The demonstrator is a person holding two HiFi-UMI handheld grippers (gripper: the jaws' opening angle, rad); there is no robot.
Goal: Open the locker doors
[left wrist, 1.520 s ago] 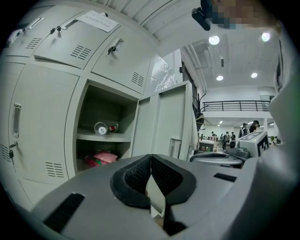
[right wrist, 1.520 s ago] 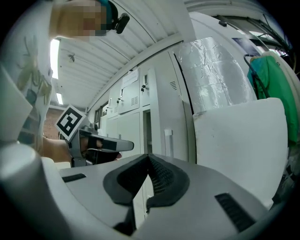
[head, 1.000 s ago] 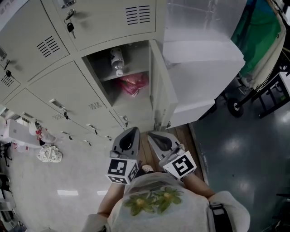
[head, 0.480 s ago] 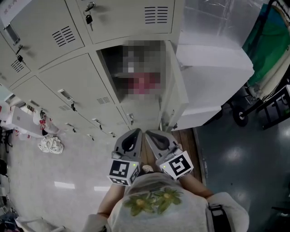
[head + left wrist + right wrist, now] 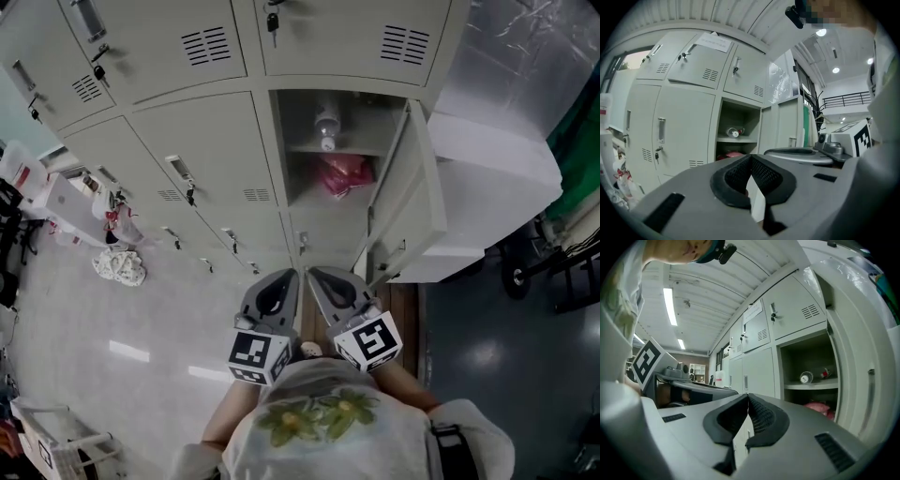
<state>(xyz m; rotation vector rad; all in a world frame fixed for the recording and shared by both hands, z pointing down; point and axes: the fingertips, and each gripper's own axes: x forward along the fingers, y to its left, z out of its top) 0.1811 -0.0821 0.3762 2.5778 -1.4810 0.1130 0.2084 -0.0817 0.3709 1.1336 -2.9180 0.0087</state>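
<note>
left gripper [image 5: 284, 277]: jaws together, empty
right gripper [image 5: 317, 277]: jaws together, empty
locker door [image 5: 398, 211]: open, ahead of right gripper
bottle [image 5: 326, 128]: inside, beyond both

Matt painted-metal lockers [image 5: 202, 164]; seemingly glossy floor [image 5: 525, 375]

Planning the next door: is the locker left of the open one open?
No, the left door is shut; only the locker holding a bottle stands open.
</note>
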